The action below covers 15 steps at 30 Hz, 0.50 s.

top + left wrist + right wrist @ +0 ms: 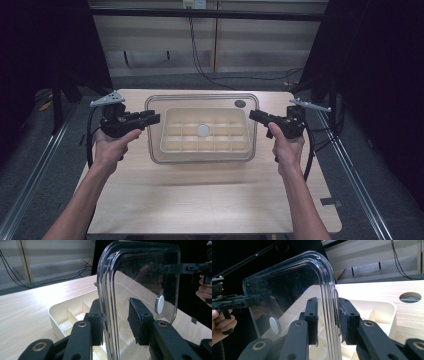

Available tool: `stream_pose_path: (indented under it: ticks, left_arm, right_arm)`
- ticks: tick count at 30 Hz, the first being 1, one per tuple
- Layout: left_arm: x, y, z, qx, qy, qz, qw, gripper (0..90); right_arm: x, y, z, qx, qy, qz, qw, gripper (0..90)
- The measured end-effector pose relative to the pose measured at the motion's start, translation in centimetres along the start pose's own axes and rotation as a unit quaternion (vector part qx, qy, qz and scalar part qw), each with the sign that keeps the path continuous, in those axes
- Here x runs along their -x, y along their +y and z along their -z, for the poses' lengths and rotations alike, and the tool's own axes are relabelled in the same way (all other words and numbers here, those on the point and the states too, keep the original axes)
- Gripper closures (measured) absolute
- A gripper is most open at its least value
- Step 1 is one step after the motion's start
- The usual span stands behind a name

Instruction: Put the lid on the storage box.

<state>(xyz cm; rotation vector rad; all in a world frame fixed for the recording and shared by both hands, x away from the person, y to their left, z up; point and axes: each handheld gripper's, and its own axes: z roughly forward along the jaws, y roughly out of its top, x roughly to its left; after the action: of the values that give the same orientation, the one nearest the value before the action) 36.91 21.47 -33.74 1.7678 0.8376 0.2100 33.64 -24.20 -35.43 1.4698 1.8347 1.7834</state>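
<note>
A clear plastic lid (200, 96) with rounded corners hangs level just above a cream compartment tray (167, 145). A white round disc (202, 130) sits at the lid's middle. My left gripper (156, 118) is shut on the lid's left edge, and my right gripper (252, 115) is shut on its right edge. In the left gripper view the lid's rim (108, 290) stands between the pads of the left gripper (116, 315), with the tray (57, 312) below. In the right gripper view the right gripper (329, 315) clamps the rim (329, 285) over the tray (384, 307).
The wooden table (210, 195) has a dark round hole (240, 103) at its back, behind the tray. Metal rails run along the floor on both sides. Cables lie on the floor behind the table. Both forearms come in from the near edge.
</note>
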Motion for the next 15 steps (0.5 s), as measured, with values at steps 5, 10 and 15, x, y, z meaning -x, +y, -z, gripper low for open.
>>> stream_pose_path:
  ticks: [5, 10, 15]
  left_arm:
    - [-0.4, 0.6, -0.5, -0.003, 0.003, 0.000, 1.0000, 65.4]
    - [-0.8, 1.1, -0.9, -0.006, 0.009, 0.003, 0.9999, 64.8]
    - [-1.2, 1.4, -1.6, -0.011, 0.016, 0.005, 0.9998, 64.3]
  right_arm:
    - [0.4, 0.7, -0.4, 0.000, -0.004, -0.004, 1.0000, 71.7]
    - [0.7, 1.1, -1.0, -0.007, -0.010, -0.007, 0.9999, 71.6]
    - [1.0, 1.2, -1.5, -0.009, -0.016, -0.011, 0.9998, 71.6]
